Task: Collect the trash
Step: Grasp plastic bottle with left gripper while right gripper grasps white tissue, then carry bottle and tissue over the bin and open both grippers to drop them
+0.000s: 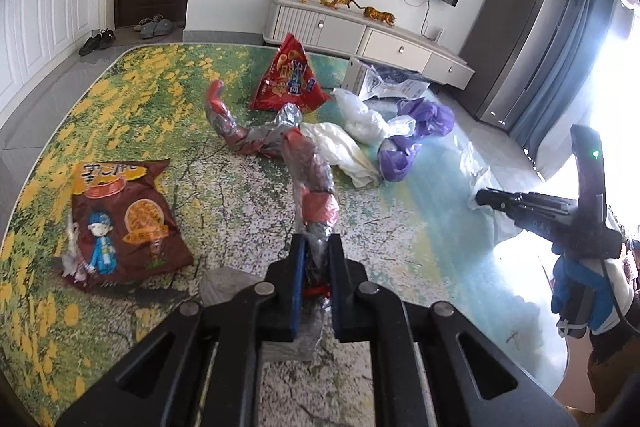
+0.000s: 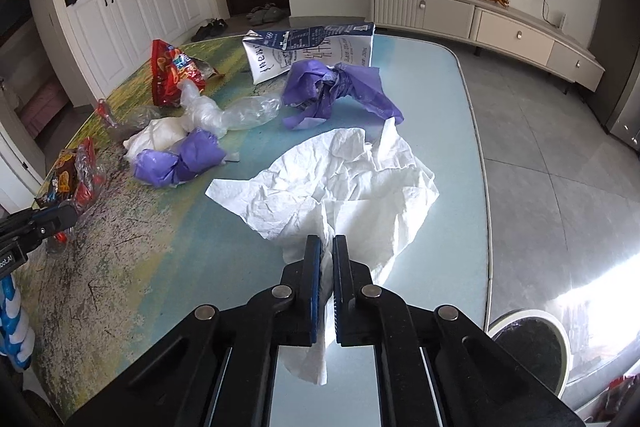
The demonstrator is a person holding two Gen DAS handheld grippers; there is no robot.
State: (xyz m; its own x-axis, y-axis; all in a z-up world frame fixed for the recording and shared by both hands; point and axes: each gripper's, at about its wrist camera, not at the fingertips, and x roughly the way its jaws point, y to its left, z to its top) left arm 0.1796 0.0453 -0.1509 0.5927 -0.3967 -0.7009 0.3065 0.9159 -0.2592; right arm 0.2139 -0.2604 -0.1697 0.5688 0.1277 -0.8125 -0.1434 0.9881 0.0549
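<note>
At a living-room table point(image 2: 460, 99) strewn with litter, the left gripper point(image 1: 314, 251) is clamped on one end of a twisted red-and-silver wrapper point(image 1: 308, 167) that trails across the floral tabletop, while the right gripper point(image 2: 327, 255) pinches a crumpled white paper towel point(image 2: 340, 179) lying on the blue end. Purple bags point(image 2: 340, 87), a milk carton point(image 2: 312, 43) and snack bags point(image 1: 120, 219) lie scattered nearby. A bin point(image 2: 532, 343) stands beside the table.
</note>
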